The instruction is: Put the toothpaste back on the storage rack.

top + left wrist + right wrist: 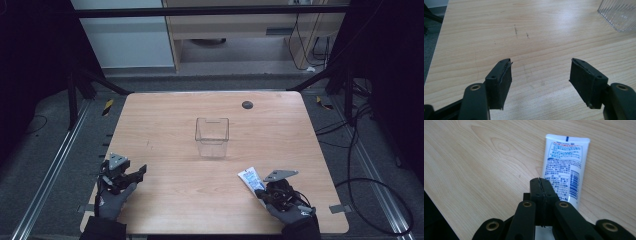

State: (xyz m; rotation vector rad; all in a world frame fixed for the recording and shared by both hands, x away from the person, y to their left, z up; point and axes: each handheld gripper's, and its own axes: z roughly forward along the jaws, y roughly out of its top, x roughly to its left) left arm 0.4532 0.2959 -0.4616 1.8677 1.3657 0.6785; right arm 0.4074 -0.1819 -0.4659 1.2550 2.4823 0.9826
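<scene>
The wooden table [210, 200] carries a clear ribbed container [212, 137], standing well ahead of both grippers. The left gripper [540, 75] waits with jaws wide apart over bare wood. The right gripper [543, 185] has jaws pressed together, nothing between them, just over the white tube [564, 167], probably lining up.

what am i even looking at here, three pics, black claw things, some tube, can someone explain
These are three cameras on one moment. A person in gloves holds a two-jaw gripper in each hand at a wooden table. The high view looks down on the table; the other two cameras ride on the grippers and look along their jaws. The left gripper is open over bare wood, holding nothing. The right gripper has its jaws pressed together, just over a white tube with blue print lying flat on the table; whether it pinches the tube is unclear. A clear plastic container stands mid-table.
</scene>
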